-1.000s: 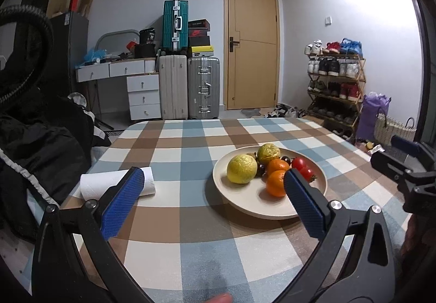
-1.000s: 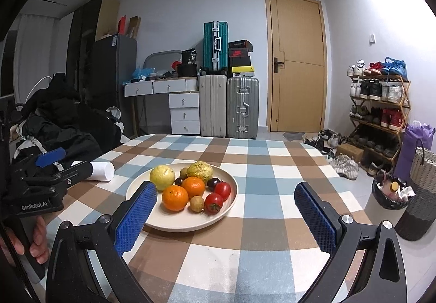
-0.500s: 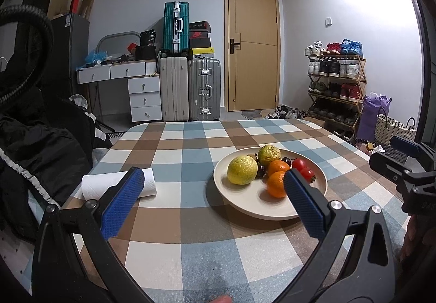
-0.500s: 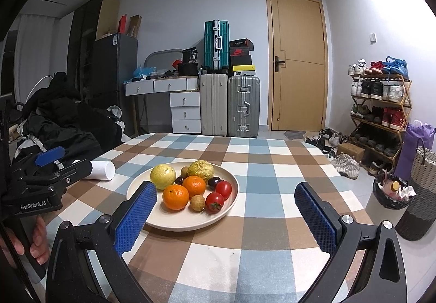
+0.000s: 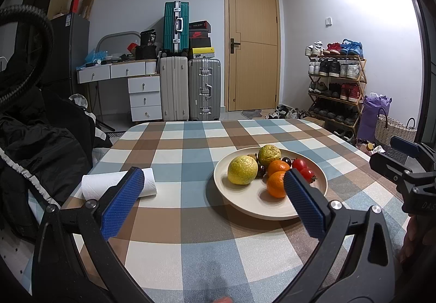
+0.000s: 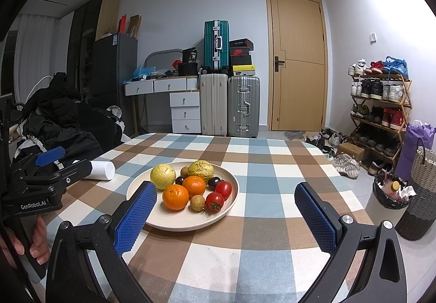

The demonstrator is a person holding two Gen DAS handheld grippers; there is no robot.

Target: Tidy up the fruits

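On the table (image 6: 272,172) stands a plate (image 6: 231,202), and all the fruits (image 6: 190,188) lie in it, close together. To the left of the plate, near the table's left edge, lies a paper roll (image 6: 102,170) on its side. Behind the table, against the far wall, stand suitcases (image 6: 229,105), with a drawer desk (image 6: 174,104) left of them, a door (image 6: 297,63) right of them and a shoe rack (image 6: 381,101) along the right wall.
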